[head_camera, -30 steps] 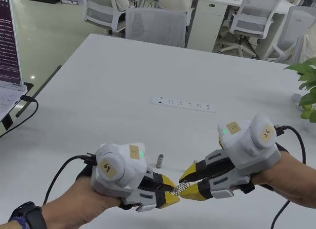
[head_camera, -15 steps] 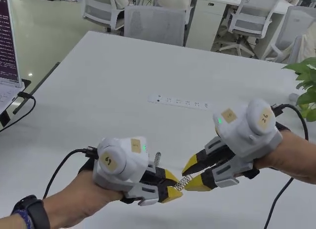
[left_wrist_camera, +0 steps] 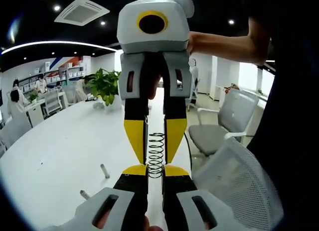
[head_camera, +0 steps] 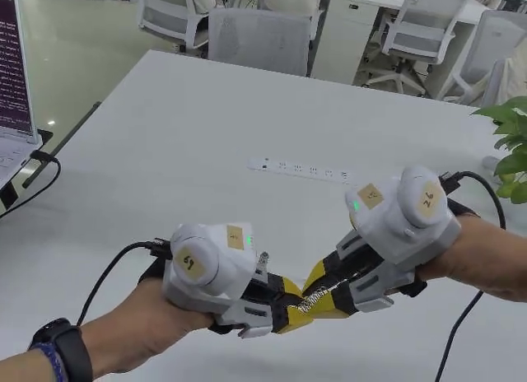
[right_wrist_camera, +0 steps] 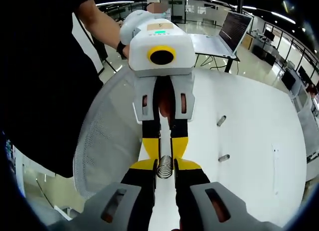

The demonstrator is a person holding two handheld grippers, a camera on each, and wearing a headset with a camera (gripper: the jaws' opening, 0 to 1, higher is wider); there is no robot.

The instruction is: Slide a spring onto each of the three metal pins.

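Metal spring [left_wrist_camera: 155, 154]: short coil held clear of the white worktop [head_camera: 206, 127], bridging the yellow jaw tips of both grippers, which face each other nose to nose.
Left gripper [left_wrist_camera: 155, 171]: jaws pressed together on one end of the coil.
Right gripper [right_wrist_camera: 164, 165]: jaws drawn in to the coil's width, one on each side of its other end; whether they pinch it or merely touch it cannot be told.
Markings: tan round sticker [head_camera: 427, 202] on the right gripper's body appears to read "26". The digits on the left gripper's sticker [head_camera: 190, 263] are not legible. A green lamp is lit on each body.
Metal pins [right_wrist_camera: 221, 120]: two on the worktop, apart from each other, off to one side of the grippers.
Upright piece [head_camera: 263, 261]: slim metal item just behind the left gripper; too small to identify.
Power strip [head_camera: 300, 170]: white, flat on the worktop beyond the grippers; its printing is unreadable.
Laptop [head_camera: 12, 77]: at the left edge, with lines of text on the screen that are not legible.
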